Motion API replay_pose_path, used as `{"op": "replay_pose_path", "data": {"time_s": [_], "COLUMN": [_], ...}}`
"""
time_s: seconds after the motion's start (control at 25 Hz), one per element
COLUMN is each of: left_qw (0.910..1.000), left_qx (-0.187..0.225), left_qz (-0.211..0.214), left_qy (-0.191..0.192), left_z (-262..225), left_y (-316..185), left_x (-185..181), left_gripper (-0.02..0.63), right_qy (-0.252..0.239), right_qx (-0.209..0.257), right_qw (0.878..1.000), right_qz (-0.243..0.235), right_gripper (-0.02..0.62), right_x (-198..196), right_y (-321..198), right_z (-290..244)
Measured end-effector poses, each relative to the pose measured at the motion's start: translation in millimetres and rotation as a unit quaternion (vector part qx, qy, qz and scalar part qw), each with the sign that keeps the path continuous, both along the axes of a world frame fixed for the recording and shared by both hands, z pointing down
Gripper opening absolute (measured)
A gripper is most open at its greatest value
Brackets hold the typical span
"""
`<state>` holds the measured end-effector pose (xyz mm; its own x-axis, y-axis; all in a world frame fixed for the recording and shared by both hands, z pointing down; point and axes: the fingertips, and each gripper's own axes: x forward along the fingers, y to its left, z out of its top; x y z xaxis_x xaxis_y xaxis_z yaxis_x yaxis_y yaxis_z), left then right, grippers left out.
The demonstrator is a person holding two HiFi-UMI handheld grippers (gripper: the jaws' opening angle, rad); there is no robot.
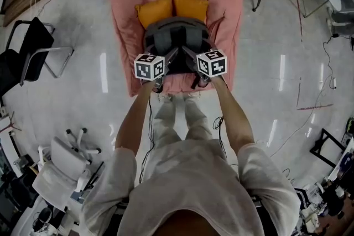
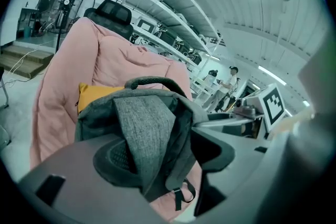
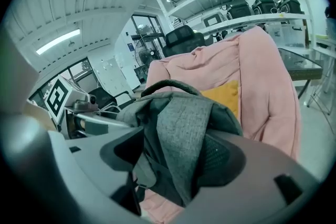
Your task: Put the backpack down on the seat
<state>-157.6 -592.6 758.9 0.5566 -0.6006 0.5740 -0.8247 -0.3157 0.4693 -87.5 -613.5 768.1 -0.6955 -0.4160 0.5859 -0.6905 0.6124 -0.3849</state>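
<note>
A grey backpack (image 1: 177, 36) rests on the pink-covered seat (image 1: 124, 14), leaning against two yellow cushions (image 1: 156, 10). My left gripper (image 1: 166, 58) and right gripper (image 1: 191, 55) reach in side by side at its near face. In the left gripper view the jaws of the left gripper (image 2: 163, 155) stand wide apart with a grey shoulder strap (image 2: 147, 128) hanging loose between them. The right gripper (image 3: 173, 157) likewise stands open around the other strap (image 3: 184, 128). The carry handle (image 2: 152, 81) arches over the top of the backpack.
A black chair (image 1: 33, 47) stands left of the seat, and a white office chair (image 1: 66, 160) sits at lower left. Cables (image 1: 310, 113) trail across the pale floor. Shelving (image 3: 247, 13) rises behind the seat. A person (image 2: 229, 78) stands far off.
</note>
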Motion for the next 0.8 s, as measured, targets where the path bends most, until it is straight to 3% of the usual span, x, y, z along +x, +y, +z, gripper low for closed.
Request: {"op": "replay_pose_path", "data": {"time_s": [0.16, 0.52, 0.8], "left_qw": [0.9999, 0.9993, 0.9979], "left_qx": [0.005, 0.016, 0.05], "left_qz": [-0.011, -0.016, -0.019], "left_qy": [0.003, -0.029, -0.036], "left_z": [-8.4, -13.4, -38.3], "left_y": [9.9, 38.3, 49.8], "left_x": [-8.3, -29.2, -30.3], "left_gripper": [0.275, 0.273, 0.273], "right_qy": [0.004, 0.022, 0.026], "right_qx": [0.018, 0.041, 0.07], "right_qw": [1.0, 0.999, 0.997], "right_qz": [0.006, 0.017, 0.027], "right_gripper": [0.305, 0.304, 0.28], "right_x": [8.1, 24.4, 40.3], "right_y": [4.5, 22.2, 40.9], "right_z": [-9.1, -20.0, -43.8]}}
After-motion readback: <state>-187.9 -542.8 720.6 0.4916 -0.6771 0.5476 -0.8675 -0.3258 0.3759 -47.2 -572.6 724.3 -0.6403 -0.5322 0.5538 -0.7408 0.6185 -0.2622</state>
